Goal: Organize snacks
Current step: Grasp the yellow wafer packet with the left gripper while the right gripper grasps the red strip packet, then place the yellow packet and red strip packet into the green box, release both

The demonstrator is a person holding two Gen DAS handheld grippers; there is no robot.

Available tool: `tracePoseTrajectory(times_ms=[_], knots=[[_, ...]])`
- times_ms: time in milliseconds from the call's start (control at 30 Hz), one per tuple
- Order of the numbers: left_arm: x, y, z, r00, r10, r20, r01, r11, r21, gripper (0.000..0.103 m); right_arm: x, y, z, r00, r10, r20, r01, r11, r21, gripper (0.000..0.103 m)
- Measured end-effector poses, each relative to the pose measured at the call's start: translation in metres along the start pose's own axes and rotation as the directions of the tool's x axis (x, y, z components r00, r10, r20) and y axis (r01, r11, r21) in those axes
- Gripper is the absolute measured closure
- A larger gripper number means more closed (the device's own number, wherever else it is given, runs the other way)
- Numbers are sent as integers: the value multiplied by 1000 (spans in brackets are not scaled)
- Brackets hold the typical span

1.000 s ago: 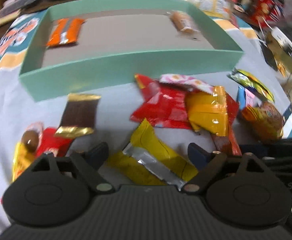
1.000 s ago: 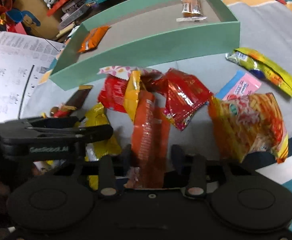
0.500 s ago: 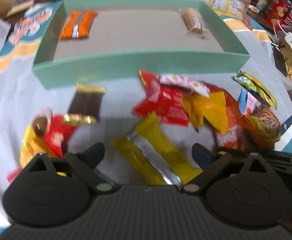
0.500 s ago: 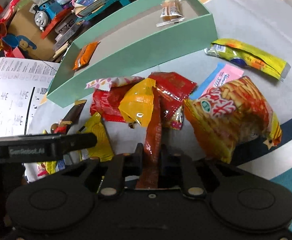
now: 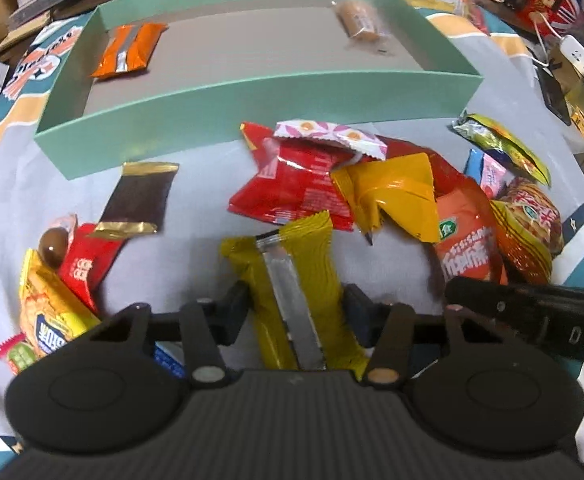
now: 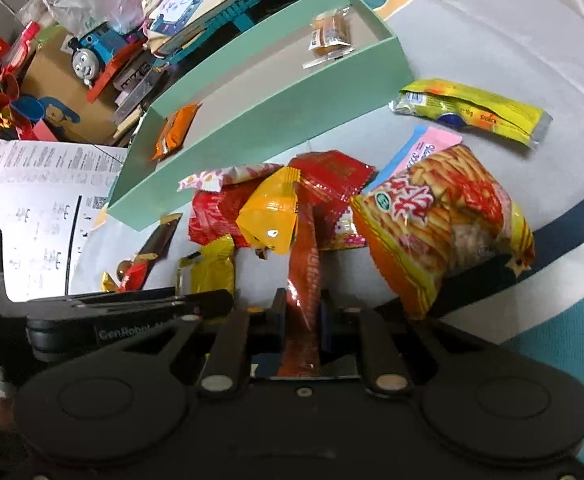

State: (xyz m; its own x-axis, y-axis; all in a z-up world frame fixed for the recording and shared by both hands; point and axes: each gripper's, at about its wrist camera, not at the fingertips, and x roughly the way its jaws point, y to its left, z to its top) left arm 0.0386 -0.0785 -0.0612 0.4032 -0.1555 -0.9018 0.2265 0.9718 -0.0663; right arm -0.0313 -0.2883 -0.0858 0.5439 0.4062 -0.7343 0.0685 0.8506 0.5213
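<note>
A pile of snack packets lies on the grey cloth in front of a mint-green box [image 5: 252, 96]. My left gripper [image 5: 295, 304] is closing its jaws on a yellow packet with a silver strip [image 5: 292, 264]; both pads touch its sides and the wrapper bunches. My right gripper [image 6: 300, 312] is shut on the lower end of a long orange-red packet [image 6: 303, 276], whose upper end leans into the pile. That same packet [image 5: 467, 240] shows in the left wrist view. Inside the box lie an orange packet [image 5: 130, 54] and a tan wrapped snack [image 5: 357, 20].
A brown bar with gold ends [image 5: 140, 200], a red packet [image 5: 295, 188] and a yellow-orange packet [image 5: 391, 196] sit near the box. A large chip bag [image 6: 443, 224], a pink packet [image 6: 423, 148] and a yellow-green packet [image 6: 471, 112] lie right. Toys, papers and boxes crowd the far left.
The left jaws drew in from wide apart onto the yellow packet, which now stands straighter between them. The right jaws shut on the orange-red packet and the right view rolled and shifted.
</note>
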Motion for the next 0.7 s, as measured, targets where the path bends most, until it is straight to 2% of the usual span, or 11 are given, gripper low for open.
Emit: tracePoseTrajectory(times_ms=[333,633,700], knots=[[-41,17,5,992,-69,106,73,997,-34,57,-28,11,9,998,32,52,-33,999,13,88],[-73,40,24,970,-123,207,142,987,-75,60,-48,32,40,991,45,122,-44,999,-15,88],[-77,47,33,965,-132,227,155,984,-87,60,-47,36,49,985,48,163,-42,998,-37,88]])
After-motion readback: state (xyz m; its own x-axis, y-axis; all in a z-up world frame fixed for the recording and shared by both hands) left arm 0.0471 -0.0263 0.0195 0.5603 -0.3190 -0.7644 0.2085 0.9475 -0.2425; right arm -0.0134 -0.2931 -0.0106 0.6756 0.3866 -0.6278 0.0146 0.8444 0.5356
